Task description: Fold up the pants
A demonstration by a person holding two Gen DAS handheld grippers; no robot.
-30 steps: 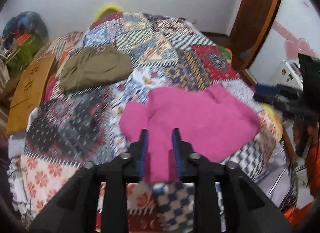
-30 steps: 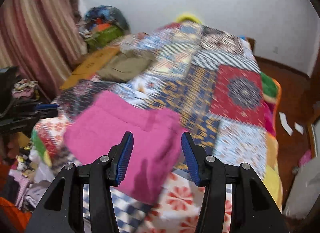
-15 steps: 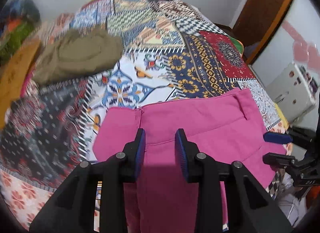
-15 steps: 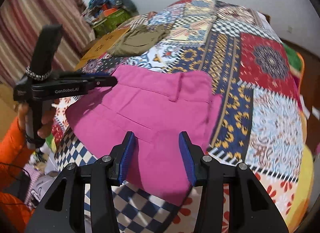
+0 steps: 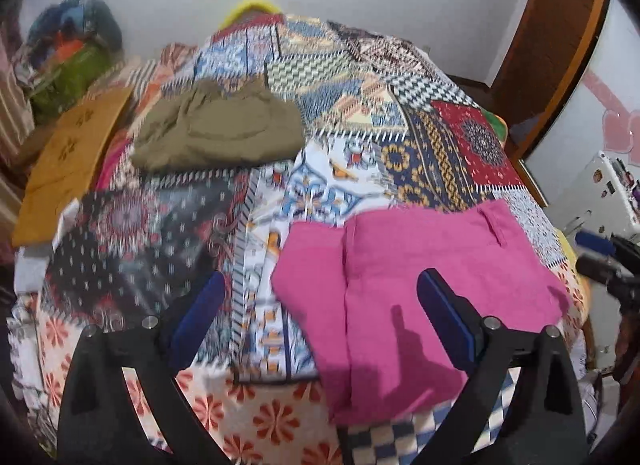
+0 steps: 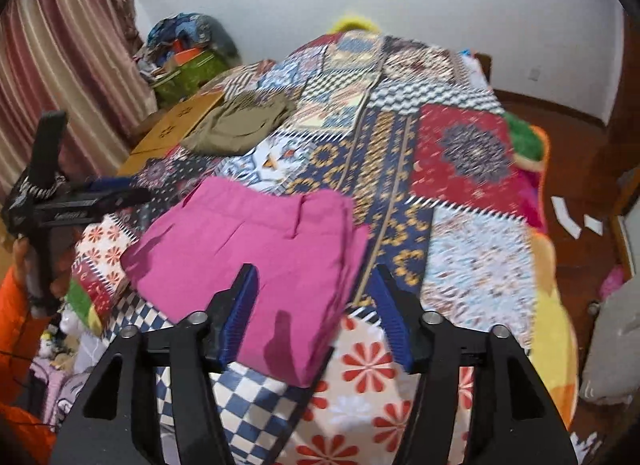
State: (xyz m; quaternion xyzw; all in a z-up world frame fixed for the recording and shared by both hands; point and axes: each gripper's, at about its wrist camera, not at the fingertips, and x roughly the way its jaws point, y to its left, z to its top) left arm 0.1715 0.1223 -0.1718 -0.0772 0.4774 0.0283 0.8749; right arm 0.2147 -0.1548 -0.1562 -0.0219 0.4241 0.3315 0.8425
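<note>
The pink pants (image 5: 416, 289) lie folded into a compact stack near the front edge of the patchwork bed, also in the right wrist view (image 6: 256, 249). My left gripper (image 5: 320, 305) is open and empty, held above the bed with the stack's left part between its fingers in view. My right gripper (image 6: 314, 297) is open and empty, held above the stack's right edge. The left gripper shows in the right wrist view (image 6: 132, 195) to the left of the stack.
Folded olive-green pants (image 5: 216, 133) lie further back on the bed's left side (image 6: 240, 125). An orange cardboard piece (image 5: 68, 161) lies at the bed's left edge. Bags are piled in the far corner (image 6: 184, 53). A curtain (image 6: 60, 65) hangs at left.
My left gripper opened wide, letting go of the pink cloth, and drew back and up. My right gripper also pulled back from the stack. The pants now lie flat and folded.
</note>
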